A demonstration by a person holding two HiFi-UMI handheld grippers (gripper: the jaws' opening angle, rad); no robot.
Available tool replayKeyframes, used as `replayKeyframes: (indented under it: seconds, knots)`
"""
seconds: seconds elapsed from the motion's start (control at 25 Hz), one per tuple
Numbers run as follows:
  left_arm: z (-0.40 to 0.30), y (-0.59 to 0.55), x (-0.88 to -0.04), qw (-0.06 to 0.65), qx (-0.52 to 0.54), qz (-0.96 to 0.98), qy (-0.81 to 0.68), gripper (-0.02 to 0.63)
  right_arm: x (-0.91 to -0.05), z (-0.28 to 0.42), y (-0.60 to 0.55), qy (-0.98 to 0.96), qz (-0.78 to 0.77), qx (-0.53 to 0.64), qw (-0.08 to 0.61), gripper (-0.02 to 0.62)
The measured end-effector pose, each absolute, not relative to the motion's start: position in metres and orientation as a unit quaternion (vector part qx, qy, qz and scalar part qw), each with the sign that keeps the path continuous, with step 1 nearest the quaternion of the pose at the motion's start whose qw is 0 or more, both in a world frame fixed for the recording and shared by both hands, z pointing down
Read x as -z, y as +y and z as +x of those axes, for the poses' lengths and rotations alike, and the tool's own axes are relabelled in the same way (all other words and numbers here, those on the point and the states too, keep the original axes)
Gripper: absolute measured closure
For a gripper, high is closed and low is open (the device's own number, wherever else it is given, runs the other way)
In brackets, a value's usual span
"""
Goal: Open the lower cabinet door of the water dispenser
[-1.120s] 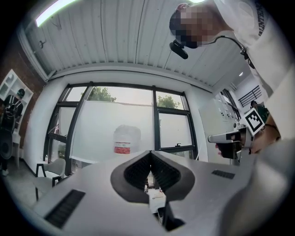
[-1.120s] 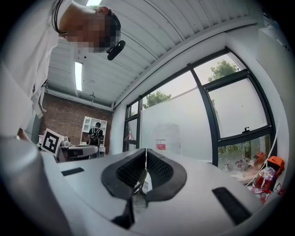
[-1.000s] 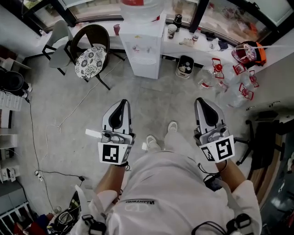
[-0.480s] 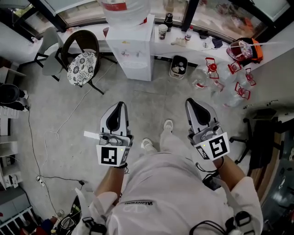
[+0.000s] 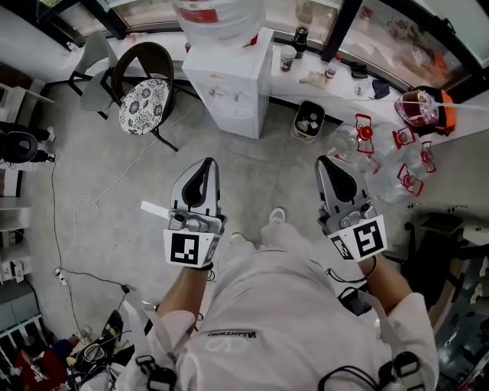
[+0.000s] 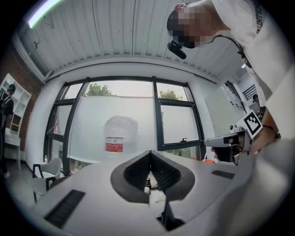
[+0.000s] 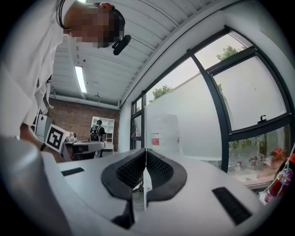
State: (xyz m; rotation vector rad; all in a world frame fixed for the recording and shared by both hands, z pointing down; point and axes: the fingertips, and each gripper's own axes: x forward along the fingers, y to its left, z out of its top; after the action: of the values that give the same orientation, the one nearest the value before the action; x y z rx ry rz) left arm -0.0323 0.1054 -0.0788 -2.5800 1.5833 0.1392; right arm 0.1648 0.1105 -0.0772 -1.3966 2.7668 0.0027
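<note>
While a person (image 5: 290, 321) in white stands on a grey floor (image 5: 114, 221), a white water dispenser (image 5: 229, 76) topped by a large bottle (image 5: 218, 15) stands at the far side, well apart from both tongs, its lower cabinet door (image 5: 228, 118) on the near face looking closed. A dark chair (image 5: 145, 92) with a patterned cushion sits just left of it. Left tongs (image 5: 205, 163) and right tongs (image 5: 327, 162) point toward it side by side, each with jaws pressed together on nothing.
</note>
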Motion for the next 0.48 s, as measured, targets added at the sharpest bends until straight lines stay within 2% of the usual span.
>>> replayKeyframes:
  seconds: [0.48]
  knots:
    - [-0.009,0.052,0.031,0.045,-0.021,-0.835,0.548,0.604,0.013,0.181,0.033,0.902,-0.431,0.016,0.01,0.578]
